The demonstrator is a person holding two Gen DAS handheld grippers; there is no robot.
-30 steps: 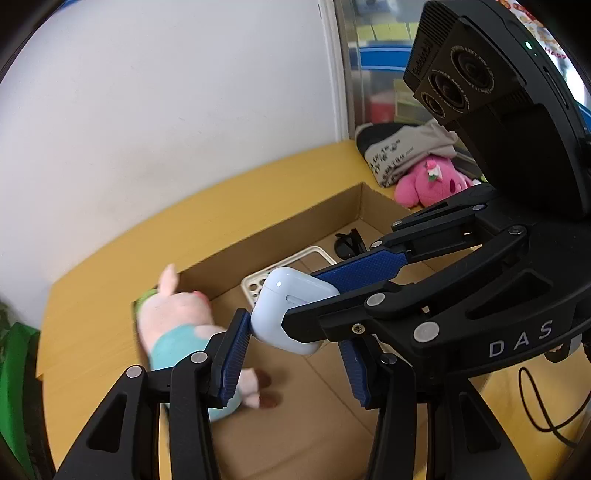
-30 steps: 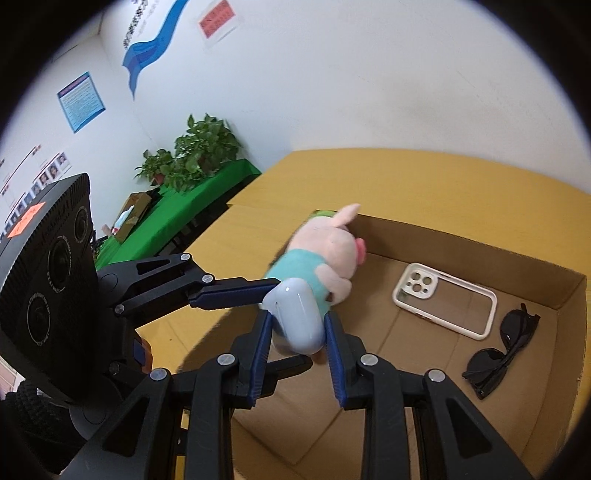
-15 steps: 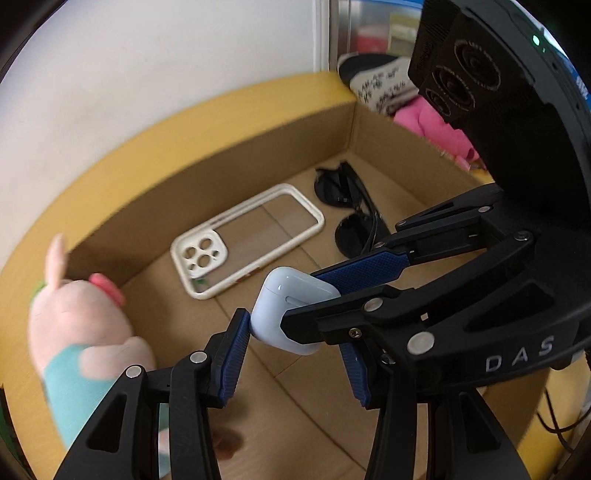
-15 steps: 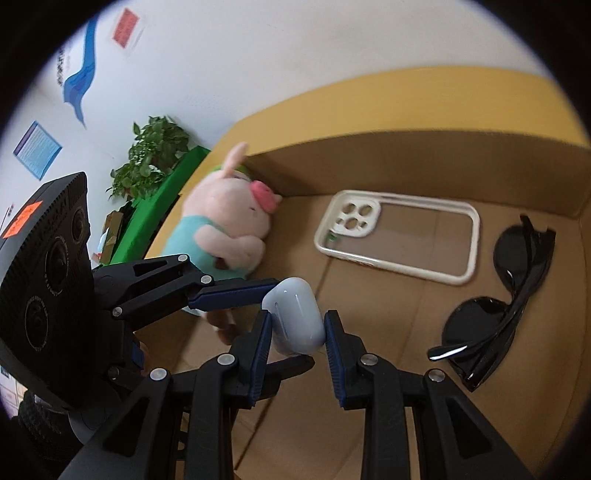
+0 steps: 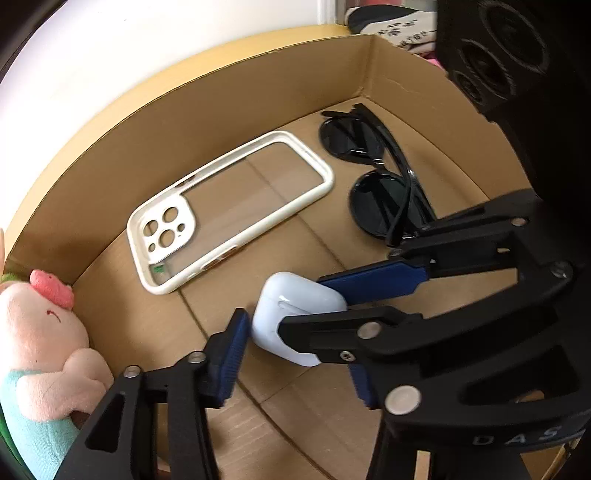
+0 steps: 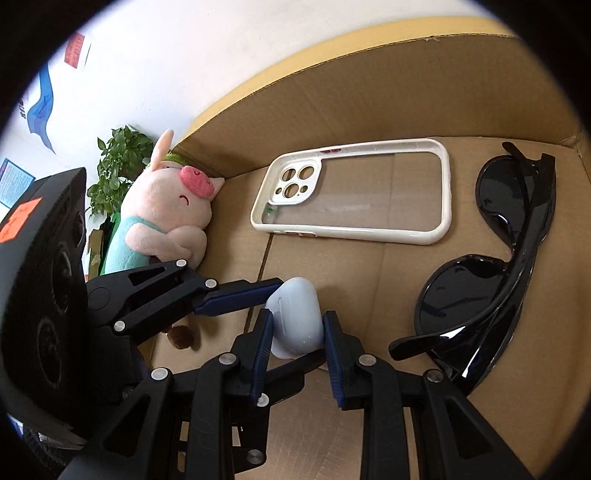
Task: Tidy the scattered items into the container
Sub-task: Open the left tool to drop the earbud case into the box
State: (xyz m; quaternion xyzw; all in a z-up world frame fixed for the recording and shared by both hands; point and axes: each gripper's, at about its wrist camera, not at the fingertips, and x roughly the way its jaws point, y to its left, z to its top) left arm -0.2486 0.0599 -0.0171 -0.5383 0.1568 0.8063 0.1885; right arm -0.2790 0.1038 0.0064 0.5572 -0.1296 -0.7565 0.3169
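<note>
White and glossy, the earbud case point(image 6: 293, 317) sits pinched between the blue pads of our right gripper point(image 6: 297, 341), low inside the cardboard box point(image 5: 369, 70). Our right wrist view shows both pads pressed flat against its sides. It also shows a potted plant point(image 6: 118, 162) and wall posters point(image 6: 40, 99) beyond the box, which the left view lacks. Our left wrist view instead shows a folded printed cloth point(image 5: 391, 26) past the far corner of the box.

The case point(image 5: 295, 314) is a rounded, pebble-like shell with a faint lid seam, tilted on its side. In our left view it lies between the fingers of the left gripper point(image 5: 291, 354). One blue pad is just beside the case, and the other finger stands well off, so that claw is spread wide.

On the box floor we see a white-rimmed clear phone case point(image 6: 354, 192), with black sunglasses point(image 6: 498, 266) just beside it. A plush pig point(image 6: 166, 214) leans in the box corner, near the left gripper point(image 6: 236, 295).
</note>
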